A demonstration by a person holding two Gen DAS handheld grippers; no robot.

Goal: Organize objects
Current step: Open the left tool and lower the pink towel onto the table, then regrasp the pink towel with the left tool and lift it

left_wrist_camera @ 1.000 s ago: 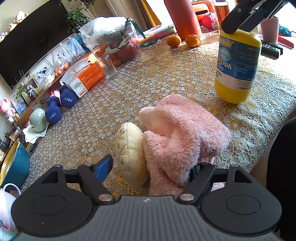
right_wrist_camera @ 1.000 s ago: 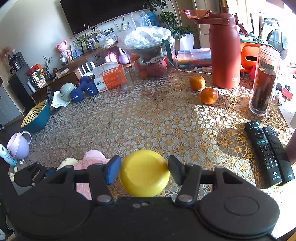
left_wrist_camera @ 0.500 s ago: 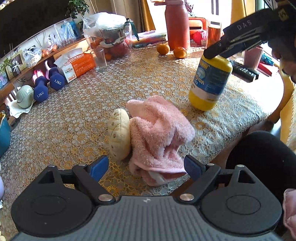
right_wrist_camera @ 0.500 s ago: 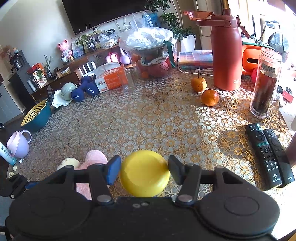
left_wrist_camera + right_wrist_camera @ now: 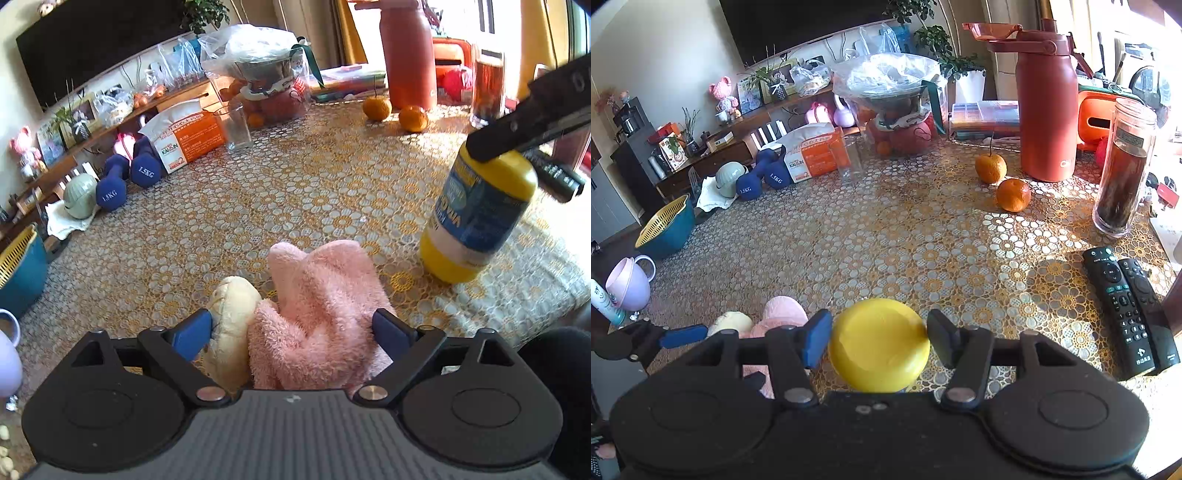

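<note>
Towel [image 5: 328, 295] touching bun [image 5: 231, 317] — bottle [image 5: 476, 218] apart, right.

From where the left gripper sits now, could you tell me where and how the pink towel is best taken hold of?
Grip the pink towel across its bunched middle hump, coming straight forward and down from the near table edge. It lies crumpled and raised, so the thick folds give the open jaws of the left gripper something to pinch. The cream bun-shaped item presses against its left side, so shift right to avoid catching it.

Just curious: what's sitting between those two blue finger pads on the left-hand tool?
In the left wrist view, a pink fluffy towel and a cream bun-shaped toy sit side by side between the left gripper's open fingers.
</note>
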